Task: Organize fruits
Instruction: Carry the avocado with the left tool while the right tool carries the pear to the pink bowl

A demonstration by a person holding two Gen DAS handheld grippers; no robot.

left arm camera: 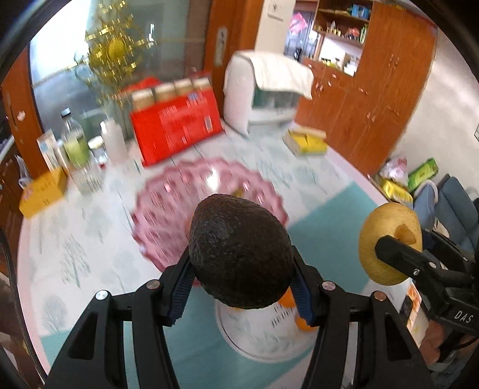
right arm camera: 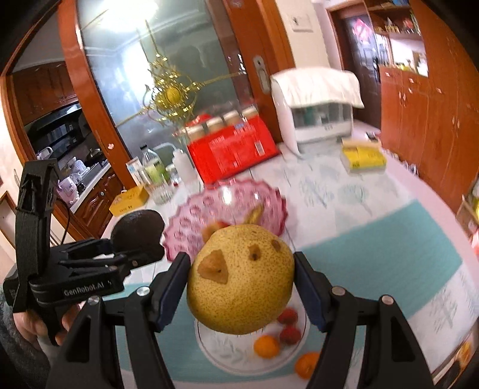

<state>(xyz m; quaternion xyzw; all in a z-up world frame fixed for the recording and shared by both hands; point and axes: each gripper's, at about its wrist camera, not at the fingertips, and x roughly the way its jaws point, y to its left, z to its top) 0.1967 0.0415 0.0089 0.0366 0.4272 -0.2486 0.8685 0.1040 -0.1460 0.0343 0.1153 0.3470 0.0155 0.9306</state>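
Left hand-held gripper (left arm camera: 241,288) clamped on dark pebbly avocado (left arm camera: 239,251) | right hand-held gripper (right arm camera: 241,288) clamped on speckled yellow pear (right arm camera: 239,278) | I carry both level to scalloped pink glass bowl (right arm camera: 191,221), lower gently.

A: Room entries, left wrist view?
B: Wooden door (left arm camera: 236,33) with frosted glass panel (left arm camera: 74,59) and gold ornament (left arm camera: 115,49), upper left. Wooden cabinets (left arm camera: 374,98), upper right, open shelves (left arm camera: 341,21) above them. White wall (left arm camera: 443,119), right edge.
A: And the table?
B: Table (left arm camera: 314,179) under a pale tree-print cloth with a teal band, centre.
A: Right wrist view?
B: Kitchen counter (right arm camera: 86,179), left, through a doorway. Daylight bright on the glass, top.
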